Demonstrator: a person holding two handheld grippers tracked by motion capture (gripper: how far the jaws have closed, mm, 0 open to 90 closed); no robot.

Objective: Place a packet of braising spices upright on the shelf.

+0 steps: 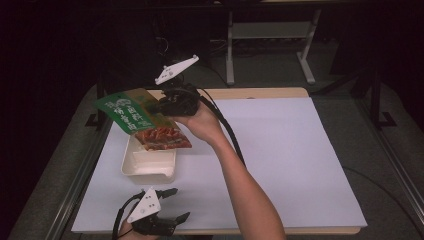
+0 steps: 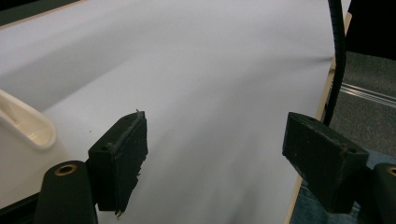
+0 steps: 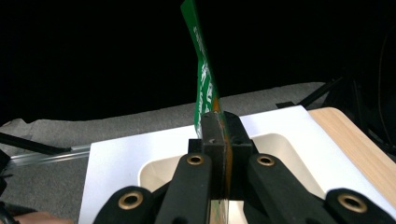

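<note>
Right tongs (image 1: 162, 106) are gripping a green snack packet (image 1: 137, 117) above the white tray (image 1: 148, 164).
Seen from the right gripper view, both black jaws are pressing flat on the packet's (image 3: 204, 79) edge, which is rising upright over the tray (image 3: 289, 154). From the high view, the packet's clear lower end with its reddish contents is hanging just over the tray's far rim. Left tongs (image 1: 170, 205) are resting open and empty near the tray's near side, over the bench (image 1: 280, 150); their jaws are standing wide apart, tray (image 2: 28, 130) corner beside them.
</note>
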